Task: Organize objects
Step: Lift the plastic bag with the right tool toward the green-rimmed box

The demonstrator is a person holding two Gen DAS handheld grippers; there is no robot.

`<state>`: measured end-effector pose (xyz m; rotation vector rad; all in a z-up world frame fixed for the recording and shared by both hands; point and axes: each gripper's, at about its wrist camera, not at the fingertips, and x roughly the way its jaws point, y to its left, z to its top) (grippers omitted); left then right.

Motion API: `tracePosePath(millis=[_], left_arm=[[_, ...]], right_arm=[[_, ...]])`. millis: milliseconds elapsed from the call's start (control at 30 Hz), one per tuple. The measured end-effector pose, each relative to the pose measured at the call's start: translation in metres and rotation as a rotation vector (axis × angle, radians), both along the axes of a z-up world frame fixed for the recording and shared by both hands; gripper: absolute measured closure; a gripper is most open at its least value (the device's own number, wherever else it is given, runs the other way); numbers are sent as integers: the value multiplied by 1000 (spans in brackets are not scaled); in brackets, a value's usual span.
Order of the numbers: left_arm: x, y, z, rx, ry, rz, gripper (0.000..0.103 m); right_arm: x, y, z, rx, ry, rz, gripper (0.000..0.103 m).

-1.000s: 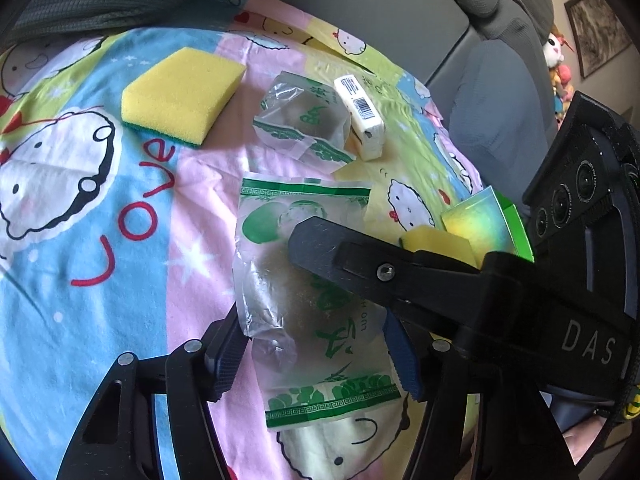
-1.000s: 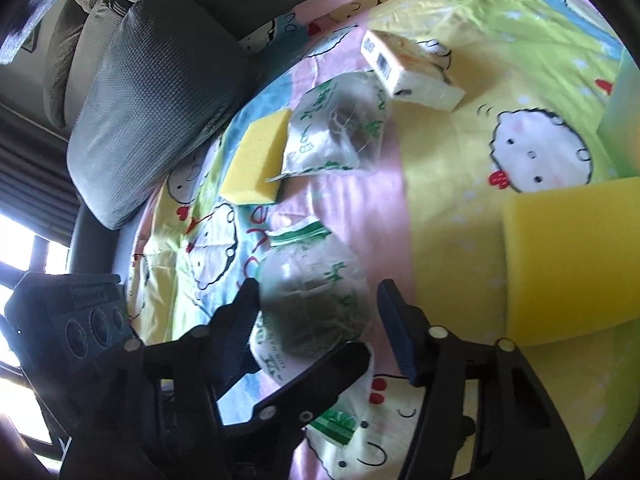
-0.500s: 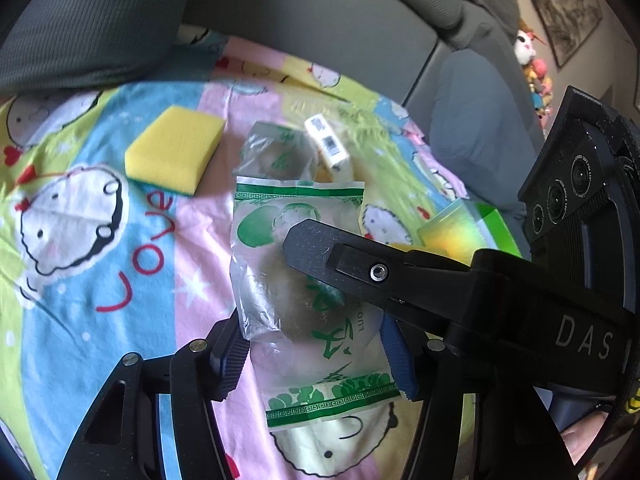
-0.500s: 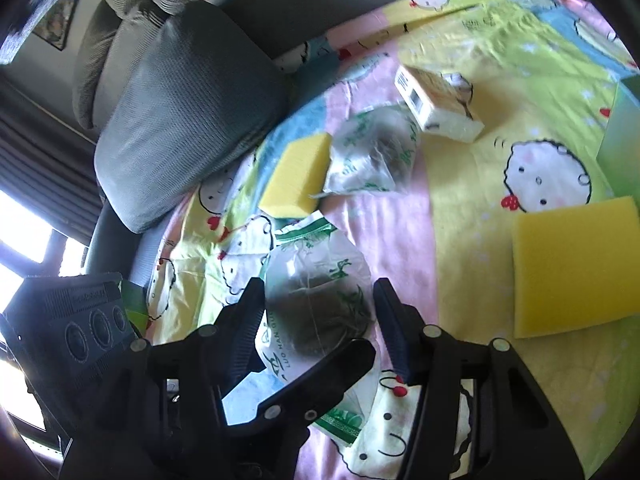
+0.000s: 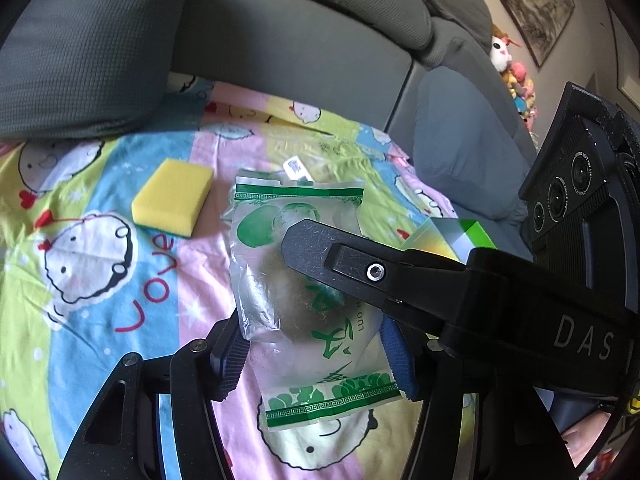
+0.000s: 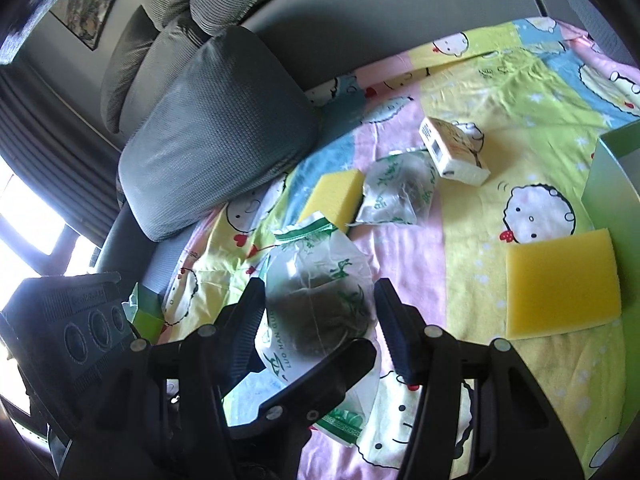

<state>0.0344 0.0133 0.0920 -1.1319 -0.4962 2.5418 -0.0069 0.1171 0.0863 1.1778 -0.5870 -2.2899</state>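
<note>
A clear plastic packet with green print and a dark round lump inside (image 5: 296, 280) sits between the fingers of both grippers. My left gripper (image 5: 312, 344) grips it from one side and my right gripper (image 6: 320, 312) from the other, and it hangs above the cartoon sheet. The same packet shows in the right wrist view (image 6: 320, 280). A second similar packet (image 6: 396, 192) lies flat further off, between a yellow sponge (image 6: 332, 196) and a white carton (image 6: 452, 152). The right gripper's body (image 5: 480, 292) crosses the left wrist view.
A second yellow sponge (image 6: 560, 288) lies beside a green box (image 6: 612, 184) at the right. A grey cushion (image 6: 216, 132) and the sofa back (image 5: 296, 48) border the sheet behind. The far sponge shows in the left wrist view (image 5: 172, 196).
Both grippers have risen and drawn back with the packet between them; the sponge, second packet and carton now look smaller and farther away.
</note>
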Motion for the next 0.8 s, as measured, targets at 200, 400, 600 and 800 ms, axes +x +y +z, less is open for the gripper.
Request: tracePosePath(millis=[200, 400, 600, 800], left_arm=[[9, 8, 13, -33, 47, 2, 42], [14, 16, 22, -58, 84, 1, 42], [19, 25, 30, -90, 117, -2, 42], [24, 32, 37, -109, 156, -9, 42]], right_arm=[[8, 5, 12, -24, 42, 3, 47], [14, 12, 21, -44, 73, 0, 47], [20, 19, 28, -59, 97, -8, 47], [27, 27, 36, -69, 130, -16, 47]])
